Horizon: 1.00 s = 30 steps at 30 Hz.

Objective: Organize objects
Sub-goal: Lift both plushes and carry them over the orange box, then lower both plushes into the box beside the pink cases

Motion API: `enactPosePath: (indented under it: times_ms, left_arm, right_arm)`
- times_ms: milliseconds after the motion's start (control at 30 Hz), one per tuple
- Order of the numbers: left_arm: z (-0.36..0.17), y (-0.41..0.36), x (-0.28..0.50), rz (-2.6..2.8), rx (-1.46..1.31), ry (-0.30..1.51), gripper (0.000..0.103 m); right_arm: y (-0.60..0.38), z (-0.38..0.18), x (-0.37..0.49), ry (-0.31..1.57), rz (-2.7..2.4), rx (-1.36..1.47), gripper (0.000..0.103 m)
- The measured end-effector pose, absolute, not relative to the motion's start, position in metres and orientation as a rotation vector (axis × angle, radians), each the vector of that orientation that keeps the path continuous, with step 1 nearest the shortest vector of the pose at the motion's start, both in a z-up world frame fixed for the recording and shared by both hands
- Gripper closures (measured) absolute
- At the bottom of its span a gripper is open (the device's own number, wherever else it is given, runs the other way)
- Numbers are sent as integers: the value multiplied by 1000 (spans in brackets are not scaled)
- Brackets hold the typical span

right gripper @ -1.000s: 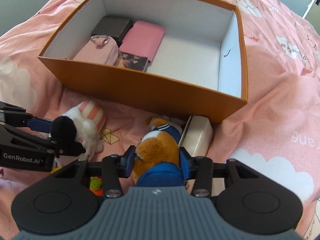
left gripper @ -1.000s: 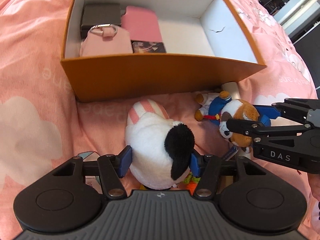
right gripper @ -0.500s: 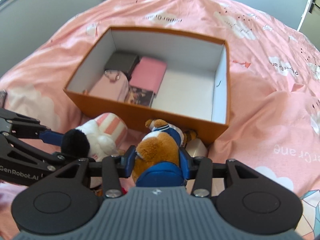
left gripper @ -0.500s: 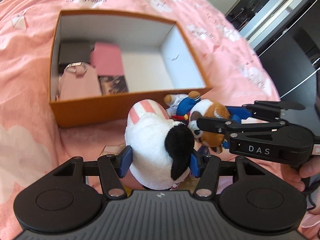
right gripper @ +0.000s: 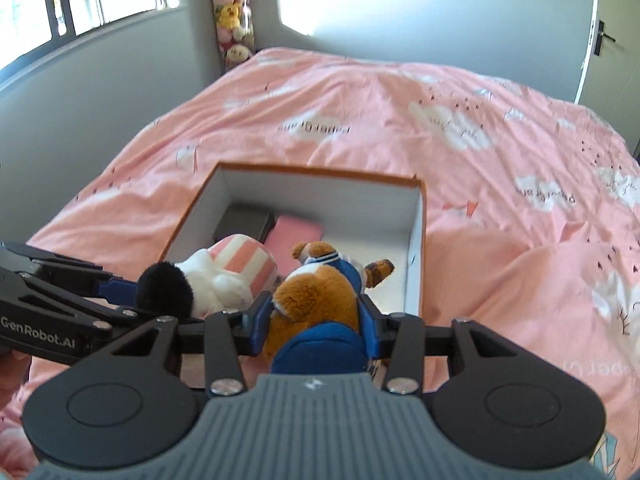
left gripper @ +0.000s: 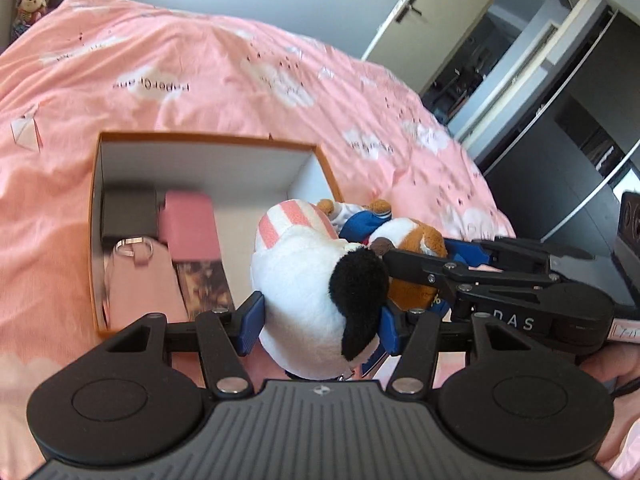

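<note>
My left gripper is shut on a white plush toy with a black ear and a pink-striped part, held in the air above the near side of an orange box. My right gripper is shut on a brown plush dog in blue clothes, lifted right beside it. In the right wrist view the white plush and the left gripper show at the left. The box holds a dark case, a pink case, a pink pouch with a ring and a patterned card.
A pink duvet with white clouds covers the whole bed. A tube of plush toys stands in the far corner by the window. A door and dark wardrobe lie to the right. A hand grips the right gripper's handle.
Both grippers have risen with their plush toys, from the duvet in front of the box to above its near side. Both views tilted upward, so the box looks smaller and the room shows.
</note>
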<state>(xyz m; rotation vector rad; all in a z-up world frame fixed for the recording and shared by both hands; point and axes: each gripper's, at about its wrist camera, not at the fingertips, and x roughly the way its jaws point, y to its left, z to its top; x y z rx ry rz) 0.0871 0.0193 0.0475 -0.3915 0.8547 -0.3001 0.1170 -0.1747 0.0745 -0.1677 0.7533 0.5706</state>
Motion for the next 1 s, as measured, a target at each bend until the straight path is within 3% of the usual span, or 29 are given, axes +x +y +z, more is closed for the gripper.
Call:
enactPosePath:
  times_ms: [333, 1000]
  left_arm:
    - [28, 42, 145, -261, -494, 850, 38]
    - [-65, 41, 198, -247, -605, 1068, 38]
  right_arm:
    - [-172, 62, 173, 759, 520, -37, 56]
    - [-155, -22, 231, 929, 463, -14, 56]
